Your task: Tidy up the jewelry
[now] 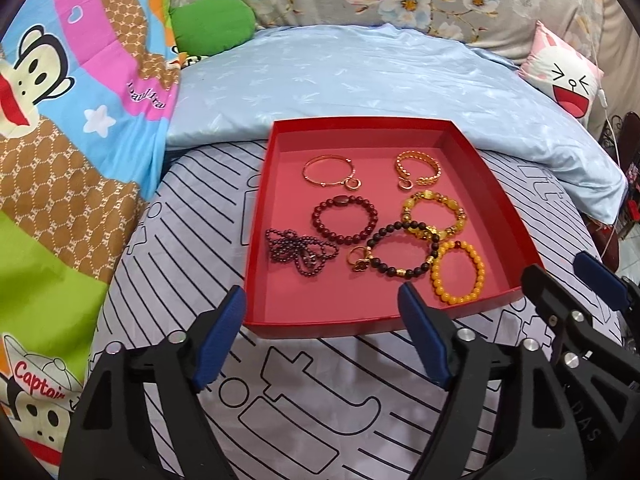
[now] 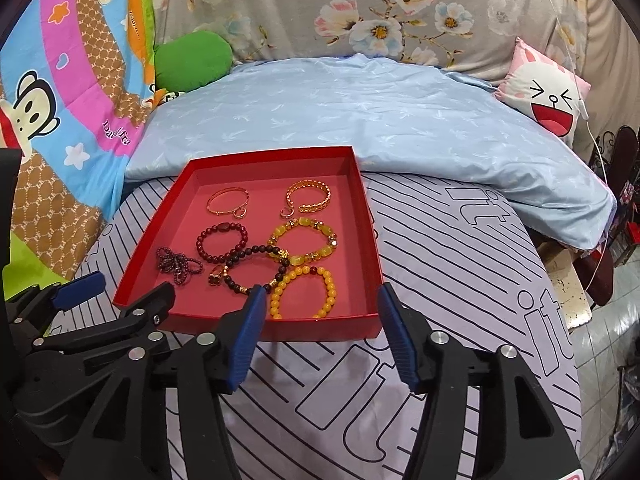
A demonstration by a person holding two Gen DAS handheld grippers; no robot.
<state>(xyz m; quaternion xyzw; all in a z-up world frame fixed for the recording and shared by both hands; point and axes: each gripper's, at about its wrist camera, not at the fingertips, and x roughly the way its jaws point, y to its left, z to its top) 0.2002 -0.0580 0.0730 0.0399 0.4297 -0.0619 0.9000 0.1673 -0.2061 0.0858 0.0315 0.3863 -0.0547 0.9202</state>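
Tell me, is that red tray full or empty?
Partly full: the shallow red cardboard tray holds several bracelets, such as an orange beaded bracelet, with bare floor around them.

blue quilt [image 1: 360, 76], green cushion [image 1: 212, 24]

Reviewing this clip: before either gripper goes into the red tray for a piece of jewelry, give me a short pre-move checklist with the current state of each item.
1. Left gripper open and empty: ok.
2. Right gripper open and empty: ok.
3. Both grippers outside the red tray, near its front wall: ok.
4. Pieces lie apart for a clean pick: not ok. The black bead bracelet overlaps the yellow stone bracelet and touches the orange bead bracelet.
5. Gold bangle and gold chain cuff lie apart at the back: ok.
6. Dark bead necklace free of knots: cannot tell; it lies bunched.
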